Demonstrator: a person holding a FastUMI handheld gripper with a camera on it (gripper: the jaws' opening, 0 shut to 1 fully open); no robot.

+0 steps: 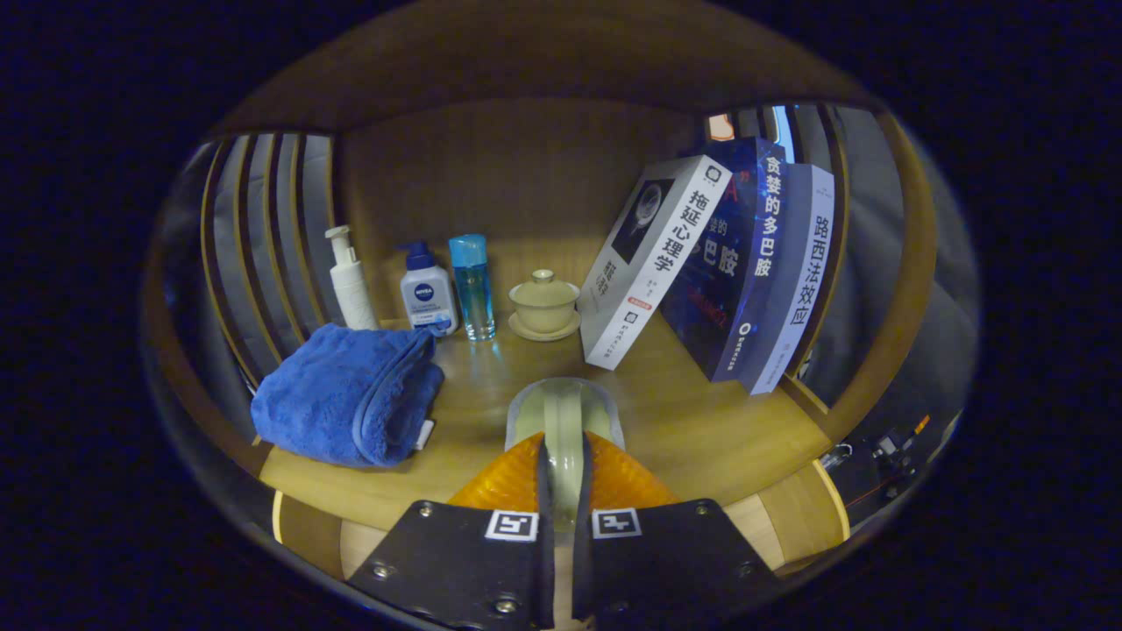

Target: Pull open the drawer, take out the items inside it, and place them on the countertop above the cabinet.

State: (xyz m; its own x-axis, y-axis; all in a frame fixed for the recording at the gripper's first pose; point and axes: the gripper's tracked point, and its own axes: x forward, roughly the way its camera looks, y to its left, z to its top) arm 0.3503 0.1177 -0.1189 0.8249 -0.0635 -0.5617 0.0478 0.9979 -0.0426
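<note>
My gripper point(565, 460) is shut on a pale green ceramic piece point(565, 405), seen edge-on, which stands up between the fingers; I cannot tell whether it is a small cup or a dish. It hangs over the front middle of the wooden countertop point(701, 429). Beyond the fingers, at the back, a matching pale lidded tea bowl on a saucer point(544, 304) sits on the countertop. A folded blue towel point(351, 394) lies ahead and to the left of the fingers.
Behind the towel stand a white pump bottle point(349, 280), a white bottle with a blue cap point(426, 294) and a clear blue bottle point(472, 287). Three books point(727, 263) lean together right of the tea bowl. Slatted wooden sides point(263, 237) and a back panel enclose the shelf.
</note>
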